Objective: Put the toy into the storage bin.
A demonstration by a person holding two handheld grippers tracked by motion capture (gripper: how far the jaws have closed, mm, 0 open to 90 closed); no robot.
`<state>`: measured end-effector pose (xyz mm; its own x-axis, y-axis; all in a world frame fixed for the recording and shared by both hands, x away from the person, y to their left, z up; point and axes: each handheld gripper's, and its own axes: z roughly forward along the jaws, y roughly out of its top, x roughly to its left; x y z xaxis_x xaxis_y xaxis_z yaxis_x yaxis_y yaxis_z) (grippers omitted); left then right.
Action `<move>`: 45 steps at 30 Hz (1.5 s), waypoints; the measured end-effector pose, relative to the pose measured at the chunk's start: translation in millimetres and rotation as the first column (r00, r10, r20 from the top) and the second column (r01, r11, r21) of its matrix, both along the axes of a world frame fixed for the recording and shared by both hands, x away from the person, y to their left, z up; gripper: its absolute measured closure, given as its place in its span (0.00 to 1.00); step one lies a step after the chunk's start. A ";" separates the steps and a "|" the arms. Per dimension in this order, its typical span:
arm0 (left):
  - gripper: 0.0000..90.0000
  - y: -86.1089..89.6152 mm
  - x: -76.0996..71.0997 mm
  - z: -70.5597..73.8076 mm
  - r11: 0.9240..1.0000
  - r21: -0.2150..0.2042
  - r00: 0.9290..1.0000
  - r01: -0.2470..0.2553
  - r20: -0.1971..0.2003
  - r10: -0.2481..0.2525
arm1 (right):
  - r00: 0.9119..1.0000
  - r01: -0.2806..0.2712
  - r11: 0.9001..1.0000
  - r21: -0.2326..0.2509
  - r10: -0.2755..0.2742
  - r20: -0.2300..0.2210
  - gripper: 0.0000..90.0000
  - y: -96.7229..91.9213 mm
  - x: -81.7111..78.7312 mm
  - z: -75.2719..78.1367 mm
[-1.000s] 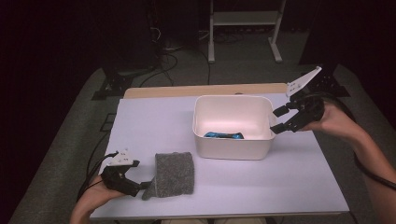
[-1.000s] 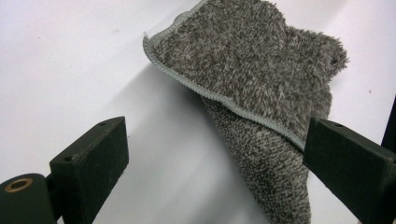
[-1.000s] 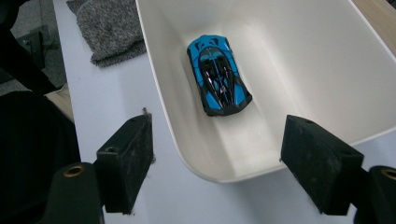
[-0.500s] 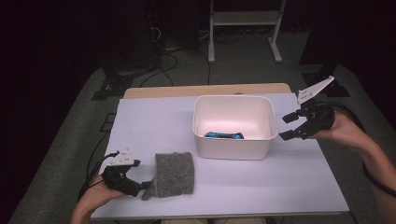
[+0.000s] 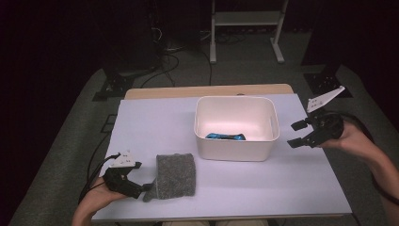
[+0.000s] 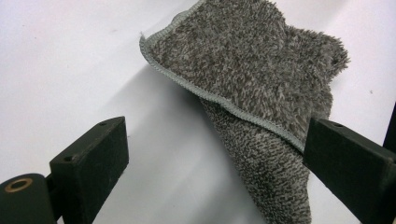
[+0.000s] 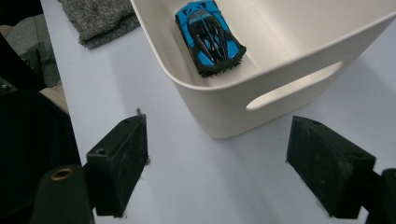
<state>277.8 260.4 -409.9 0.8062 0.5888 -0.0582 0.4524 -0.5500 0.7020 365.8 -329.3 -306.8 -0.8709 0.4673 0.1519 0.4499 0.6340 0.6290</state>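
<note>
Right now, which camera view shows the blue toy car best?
The right gripper view: the blue toy car lies large and whole inside the white bin. In the high view it is a small blue strip behind the bin's wall.

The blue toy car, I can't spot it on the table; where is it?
The blue toy car lies inside the white bin, against its near wall, right of the grey cloth.

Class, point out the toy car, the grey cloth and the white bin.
toy car (image 7: 210, 37), right gripper view, on its roof.
grey cloth (image 5: 175, 174), high view, on its middle.
white bin (image 5: 235, 153), high view, on its near wall.
</note>
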 end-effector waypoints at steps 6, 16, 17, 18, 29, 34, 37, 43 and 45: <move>0.07 0.5 -0.9 1.3 1.000 0.003 1.000 -0.001 0.003 0.001 | 1.000 0.008 1.000 0.007 -0.008 -0.004 0.20 -3.1 -3.8 -6.7; 0.07 0.3 -1.3 0.8 1.000 0.010 1.000 -0.002 0.005 0.002 | 0.999 0.024 0.999 0.022 -0.024 -0.025 0.18 -9.8 -10.6 -24.4; 0.07 0.5 -1.4 0.9 1.000 0.009 1.000 -0.003 0.005 0.003 | 0.999 0.023 1.000 0.021 -0.023 -0.026 0.18 -10.5 -11.3 -26.8; 0.07 0.5 -1.5 1.0 1.000 0.009 1.000 -0.003 0.005 0.003 | 0.999 0.025 0.999 0.024 -0.025 -0.031 0.18 -10.9 -12.1 -29.3; 0.07 1.0 -3.3 2.8 1.000 0.014 1.000 -0.003 0.017 0.003 | 0.997 0.045 0.997 0.057 -0.042 -0.058 0.18 -14.3 -19.3 -57.7; 0.07 0.7 -3.6 3.5 1.000 0.014 1.000 -0.003 0.023 0.003 | 0.997 0.052 0.997 0.062 -0.048 -0.063 0.18 -15.6 -22.1 -67.2; 0.07 1.9 -3.7 3.5 1.000 0.011 1.000 -0.010 0.026 0.010 | 0.996 0.060 0.995 0.076 -0.055 -0.068 0.18 -16.7 -23.7 -73.5; 0.07 1.9 -4.4 4.0 1.000 0.007 1.000 -0.008 0.030 0.007 | 0.994 0.079 0.992 0.097 -0.070 -0.085 0.18 -18.6 -27.8 -89.0; 0.07 1.8 -4.6 4.9 1.000 0.007 0.999 -0.005 0.033 0.005 | 0.994 0.078 0.991 0.111 -0.068 -0.089 0.18 -18.9 -29.2 -93.9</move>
